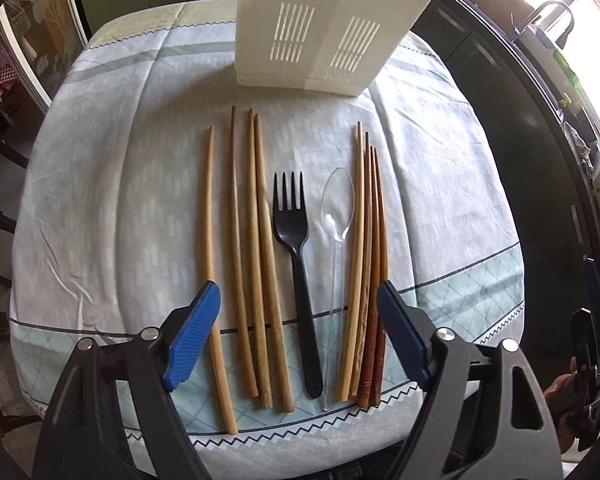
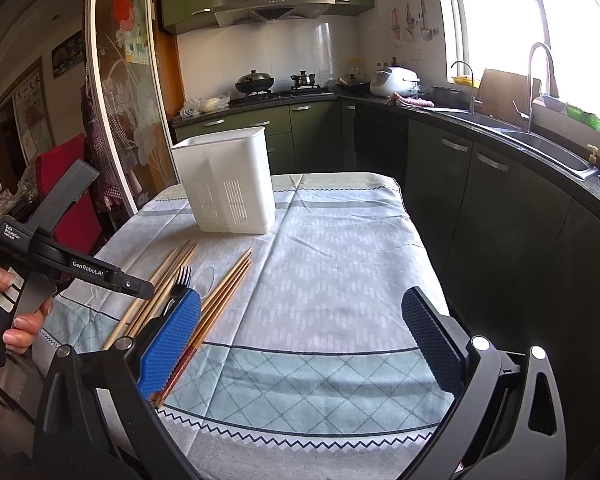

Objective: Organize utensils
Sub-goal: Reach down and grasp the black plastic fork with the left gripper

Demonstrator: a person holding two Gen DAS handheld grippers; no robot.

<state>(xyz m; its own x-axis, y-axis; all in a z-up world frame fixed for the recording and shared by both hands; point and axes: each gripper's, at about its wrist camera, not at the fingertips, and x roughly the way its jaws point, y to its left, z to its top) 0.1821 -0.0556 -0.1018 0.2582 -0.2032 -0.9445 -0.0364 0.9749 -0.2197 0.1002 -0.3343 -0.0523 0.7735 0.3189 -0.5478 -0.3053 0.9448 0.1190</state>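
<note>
Wooden chopsticks lie in two bunches on the tablecloth: a left bunch (image 1: 252,248) and a right bunch (image 1: 368,248). Between them lie a black plastic fork (image 1: 296,248) and a clear plastic spoon (image 1: 336,220). A white slotted utensil holder (image 1: 324,28) stands upright behind them. My left gripper (image 1: 300,316) is open and empty, hovering over the handle ends. My right gripper (image 2: 300,332) is open and empty over bare cloth to the right of the utensils. The right wrist view shows the holder (image 2: 228,180), the fork (image 2: 182,280) and the right chopsticks (image 2: 224,292).
The table has a light blue patterned cloth (image 1: 100,160). A dark kitchen counter with sinks (image 2: 540,148) runs along the right. A red chair (image 2: 72,200) stands at the left. The left hand-held gripper body (image 2: 60,264) shows in the right wrist view.
</note>
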